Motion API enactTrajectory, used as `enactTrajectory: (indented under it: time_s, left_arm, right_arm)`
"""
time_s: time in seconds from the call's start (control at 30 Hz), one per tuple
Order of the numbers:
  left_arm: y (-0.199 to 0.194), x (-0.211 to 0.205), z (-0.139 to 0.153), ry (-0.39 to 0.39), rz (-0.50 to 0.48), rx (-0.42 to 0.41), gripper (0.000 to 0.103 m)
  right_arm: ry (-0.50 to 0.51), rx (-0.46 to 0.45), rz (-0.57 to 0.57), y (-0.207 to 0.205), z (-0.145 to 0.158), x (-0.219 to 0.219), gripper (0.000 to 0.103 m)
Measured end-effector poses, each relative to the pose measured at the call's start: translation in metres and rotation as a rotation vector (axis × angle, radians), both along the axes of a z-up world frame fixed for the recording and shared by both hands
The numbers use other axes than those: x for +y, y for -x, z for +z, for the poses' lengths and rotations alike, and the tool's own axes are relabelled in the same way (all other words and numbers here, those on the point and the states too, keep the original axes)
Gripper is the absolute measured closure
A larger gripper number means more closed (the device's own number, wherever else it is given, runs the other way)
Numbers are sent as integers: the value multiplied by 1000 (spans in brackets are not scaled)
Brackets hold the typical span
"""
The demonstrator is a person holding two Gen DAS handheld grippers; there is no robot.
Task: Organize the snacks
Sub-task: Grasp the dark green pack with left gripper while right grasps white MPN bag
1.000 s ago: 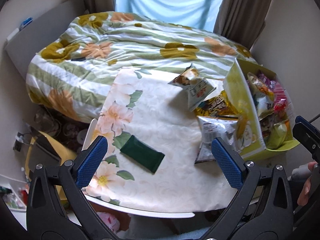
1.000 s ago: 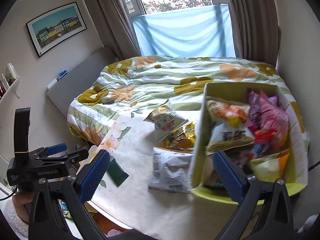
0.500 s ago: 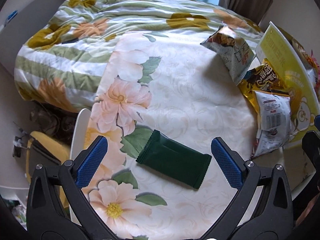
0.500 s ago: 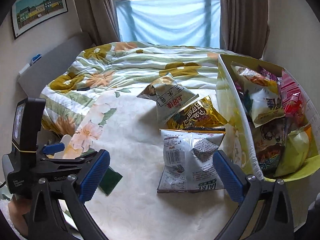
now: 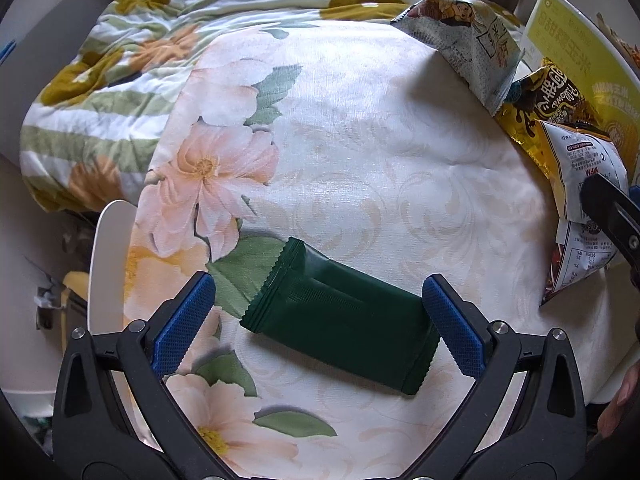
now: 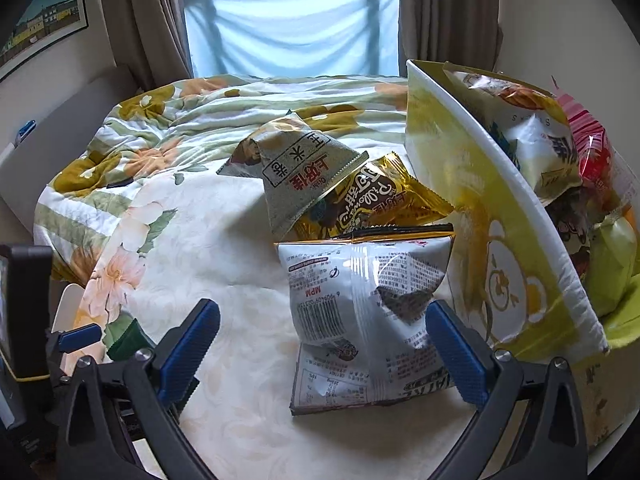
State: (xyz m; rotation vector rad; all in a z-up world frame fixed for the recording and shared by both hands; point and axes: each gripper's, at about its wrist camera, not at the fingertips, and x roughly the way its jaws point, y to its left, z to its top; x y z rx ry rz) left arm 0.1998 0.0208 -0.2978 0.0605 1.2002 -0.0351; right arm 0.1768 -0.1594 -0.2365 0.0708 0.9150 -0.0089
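Observation:
A dark green snack packet lies flat on the floral tablecloth. My left gripper is open, its blue pads on either side of the packet, not touching it. My right gripper is open around a white-and-silver snack bag. Behind that bag lie a gold bag and a grey-white triangular bag. A yellow-green fabric box full of snack bags stands at the right. The green packet's corner shows in the right wrist view, partly hidden by the left gripper.
A flowered duvet on a bed lies beyond the table. The table's near edge runs under both grippers. A white chair back stands at the table's left edge. A curtained window is at the back.
My left gripper has come down and forward over the green packet, which now lies between its pads. My right gripper has moved closer to the white-and-silver bag.

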Motion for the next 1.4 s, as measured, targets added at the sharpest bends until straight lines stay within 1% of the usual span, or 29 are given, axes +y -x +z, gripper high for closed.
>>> enactTrajectory:
  time_s: [0.07, 0.17, 0.3, 0.37, 0.43, 0.57, 0.7, 0.73, 0.83, 0.9, 0.97, 1.0, 1.07, 1.13, 1.23, 1.33, 1.4]
  left_arm:
    - [1, -2, 1, -7, -2, 2, 1]
    - [8, -2, 2, -16, 0, 13, 1]
    - [19, 2, 4, -48, 2, 33, 1]
    - [25, 6, 5, -57, 15, 47, 1]
    - [30, 12, 4, -48, 37, 60, 1]
    - [28, 19, -2, -4, 74, 90, 1]
    - [25, 18, -5, 24, 82, 89, 1]
    - [24, 16, -5, 28, 84, 96, 8]
    - [23, 18, -5, 44, 94, 93, 13]
    - [24, 20, -3, 45, 98, 93, 18]
    - [25, 22, 1, 42, 98, 83, 34]
    - [25, 23, 3, 42, 94, 80, 39]
    - [25, 24, 5, 43, 83, 76, 53]
    - [25, 24, 6, 41, 69, 70, 59]
    - [26, 23, 6, 38, 49, 63, 62]
    - [27, 23, 6, 45, 46, 64, 62]
    - [28, 24, 6, 67, 43, 71, 62]
  right_arm:
    - [2, 18, 14, -5, -5, 1, 1]
    - [45, 43, 30, -9, -14, 5, 1]
    - [20, 100, 47, -6, -20, 2, 1]
    - [33, 130, 51, -2, -24, 0, 1]
    - [56, 140, 78, 3, -27, 1, 1]
    - [95, 131, 134, 4, -30, 6, 1]
    - [166, 101, 182, -1, -30, 15, 1]
    - [179, 98, 189, -3, -30, 17, 1]
    - [200, 97, 204, -10, -33, 17, 1]
    - [210, 99, 216, -12, -34, 17, 1]
    - [235, 96, 236, -14, -35, 18, 1]
    - [248, 95, 244, -14, -35, 18, 1]
    - [259, 92, 265, -17, -36, 19, 1]
    - [269, 93, 291, -19, -36, 19, 1]
    - [292, 90, 342, -21, -37, 20, 1]
    - [307, 88, 393, -22, -38, 21, 2]
    - [316, 88, 426, -25, -40, 24, 6]
